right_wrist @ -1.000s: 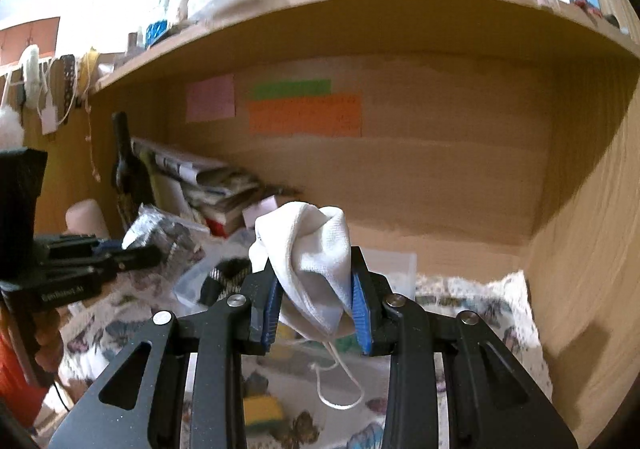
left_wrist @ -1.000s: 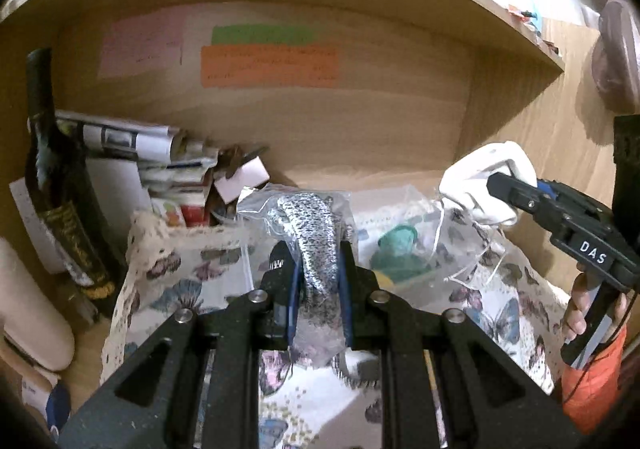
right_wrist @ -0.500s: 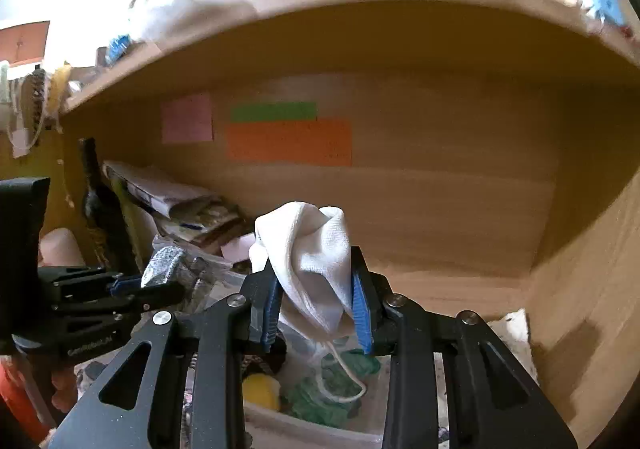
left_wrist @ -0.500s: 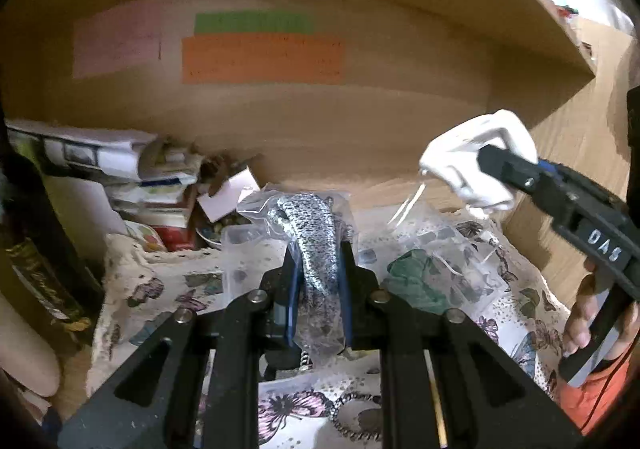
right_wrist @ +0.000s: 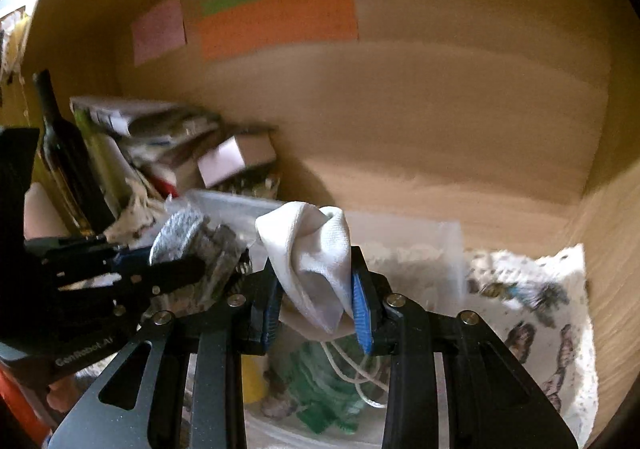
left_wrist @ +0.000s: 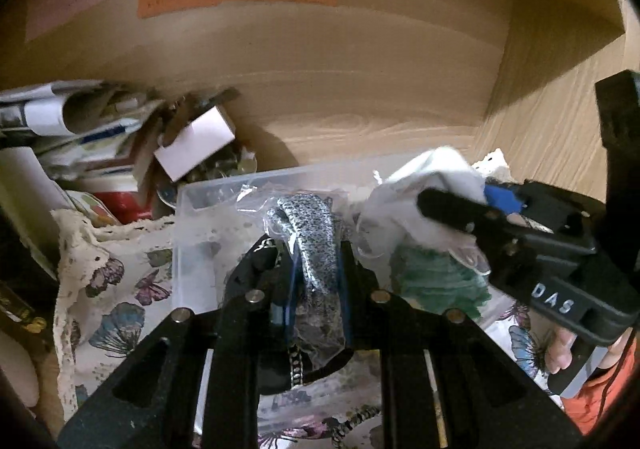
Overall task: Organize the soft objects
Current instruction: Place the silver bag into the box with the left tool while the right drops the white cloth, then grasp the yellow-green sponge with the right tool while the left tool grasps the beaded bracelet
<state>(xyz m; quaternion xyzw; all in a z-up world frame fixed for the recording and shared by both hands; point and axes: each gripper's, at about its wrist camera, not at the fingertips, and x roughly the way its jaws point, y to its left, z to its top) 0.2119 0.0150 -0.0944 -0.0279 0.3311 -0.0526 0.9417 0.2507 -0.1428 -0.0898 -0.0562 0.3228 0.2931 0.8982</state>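
Note:
My left gripper (left_wrist: 317,261) is shut on a grey speckled fabric piece in a clear plastic bag (left_wrist: 313,233), held over a clear plastic bin (left_wrist: 188,209). It shows at the left of the right wrist view (right_wrist: 176,245). My right gripper (right_wrist: 316,297) is shut on a white cloth mask (right_wrist: 312,249) with loose strings, also over the bin (right_wrist: 444,245). In the left wrist view the mask (left_wrist: 432,177) sits at the right. A green soft item (left_wrist: 436,281) and a yellow item (right_wrist: 254,377) lie inside the bin.
The bin rests on a butterfly-print cloth (left_wrist: 116,289) inside a wooden shelf nook. A pile of papers and boxes (left_wrist: 100,137) and a dark bottle (right_wrist: 64,153) stand at the left. Coloured notes (right_wrist: 276,17) stick on the back wall.
Both grippers have moved forward and down toward the bin, each still holding its item. The two grippers are now closer together over the bin.

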